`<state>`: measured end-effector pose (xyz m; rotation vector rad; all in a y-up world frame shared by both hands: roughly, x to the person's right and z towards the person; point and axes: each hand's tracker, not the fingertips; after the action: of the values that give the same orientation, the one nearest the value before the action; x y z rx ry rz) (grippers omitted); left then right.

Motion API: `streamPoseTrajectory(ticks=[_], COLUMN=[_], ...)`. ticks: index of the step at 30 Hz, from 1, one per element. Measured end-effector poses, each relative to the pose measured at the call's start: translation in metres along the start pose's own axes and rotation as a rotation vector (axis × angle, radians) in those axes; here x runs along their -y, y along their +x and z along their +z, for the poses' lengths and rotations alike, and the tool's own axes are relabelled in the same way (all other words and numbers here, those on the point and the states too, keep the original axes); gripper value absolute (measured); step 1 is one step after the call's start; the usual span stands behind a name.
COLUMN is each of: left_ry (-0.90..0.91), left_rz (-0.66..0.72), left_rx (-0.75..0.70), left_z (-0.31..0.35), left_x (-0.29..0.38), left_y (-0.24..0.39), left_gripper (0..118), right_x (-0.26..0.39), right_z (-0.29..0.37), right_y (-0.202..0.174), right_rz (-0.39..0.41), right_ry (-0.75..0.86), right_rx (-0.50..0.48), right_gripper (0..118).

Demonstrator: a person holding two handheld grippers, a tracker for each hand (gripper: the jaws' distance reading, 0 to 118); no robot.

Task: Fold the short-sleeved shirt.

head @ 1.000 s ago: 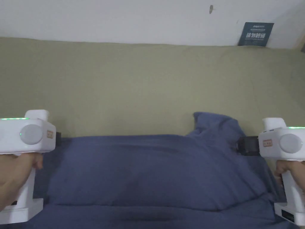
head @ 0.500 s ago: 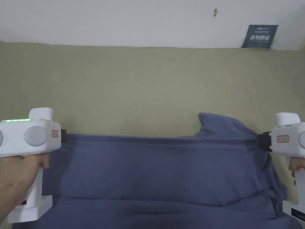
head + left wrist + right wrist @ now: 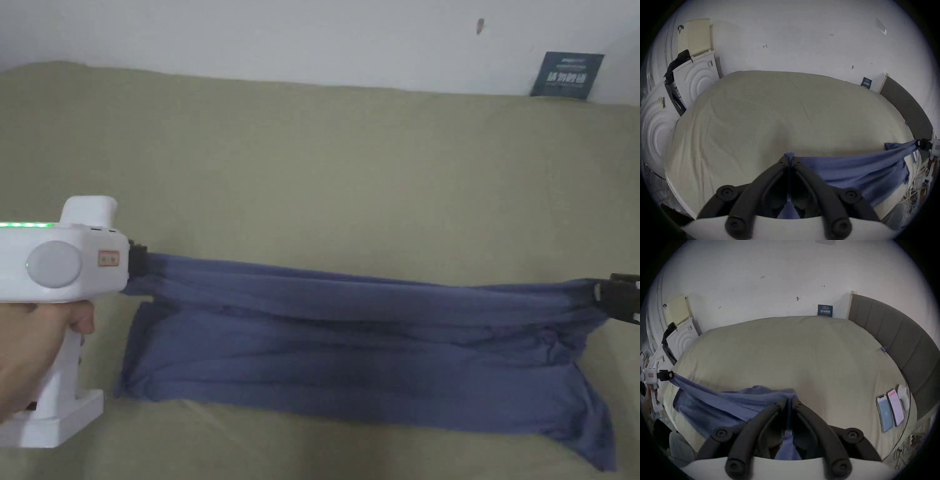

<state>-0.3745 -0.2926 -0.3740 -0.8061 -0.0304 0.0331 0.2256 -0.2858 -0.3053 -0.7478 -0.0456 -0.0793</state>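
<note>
The blue short-sleeved shirt hangs stretched wide between my two grippers above the olive bed sheet, its lower edge drooping towards the bed. My left gripper is shut on the shirt's left end; blue cloth runs out from between its closed jaws. At the right edge of the head view my right gripper is shut on the other end. In the right gripper view the shirt bunches at the closed jaws and runs off left to the other gripper.
Two phones lie on the bed near its right side, beside a grey padded headboard. A dark sign leans on the white wall behind. White moulded foam blocks stand past the bed's left end.
The two grippers have moved apart and lifted, pulling the shirt from a slack wide spread into a taut narrow band. The right gripper has gone almost out of the head view.
</note>
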Motion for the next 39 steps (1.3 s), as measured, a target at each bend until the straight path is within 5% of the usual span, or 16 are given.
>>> streamPoseTrajectory(ticks=[20,21,22,23,24,25,28,30,31,32,33,39], left_ry=[-0.066,-0.061,-0.058,-0.053,-0.059,-0.046,-0.011,0.005,0.02,0.032,0.035,-0.008], left_rz=[0.021,0.027,0.026,0.018,0.014,0.011,0.002,0.02,0.034,0.04,0.038,0.065], left_rx=[0.005,0.01,0.006,-0.009,-0.019,-0.027,-0.048,-0.056,-0.051,-0.054,-0.062,-0.007], left_z=[0.007,0.009,0.011,0.012,0.011,0.016,0.028,0.034,0.039,0.042,0.042,0.029], left_x=[0.102,0.102,0.101,0.1,0.099,0.099,0.091,0.088,0.085,0.083,0.083,0.072], left_y=[-0.009,-0.008,-0.008,-0.009,-0.01,-0.01,-0.011,-0.013,-0.014,-0.014,-0.015,-0.033], left_gripper=[4,16,46,98,118,118,115,98,73,17,0,0], right_x=[0.105,0.105,0.104,0.103,0.102,0.1,0.076,0.08,0.079,0.077,0.075,0.083], right_z=[0.001,0.001,0.002,0.003,0.004,0.007,-0.001,0.011,0.015,0.015,0.014,0.017], right_y=[-0.003,-0.003,-0.003,-0.005,-0.008,-0.011,-0.025,-0.041,-0.052,-0.064,-0.077,-0.15], right_rz=[0.008,0.001,-0.005,-0.004,-0.01,-0.019,-0.013,-0.025,-0.02,-0.012,-0.005,0.035], right_ry=[-0.064,-0.075,-0.084,-0.084,-0.079,-0.067,-0.017,0.035,0.03,0.047,0.11,0.288], right_rx=[0.038,0.035,0.036,0.059,0.075,0.065,0.063,0.053,0.042,0.043,0.027,0.018], right_gripper=[11,20,42,89,118,113,113,102,79,22,8,8])
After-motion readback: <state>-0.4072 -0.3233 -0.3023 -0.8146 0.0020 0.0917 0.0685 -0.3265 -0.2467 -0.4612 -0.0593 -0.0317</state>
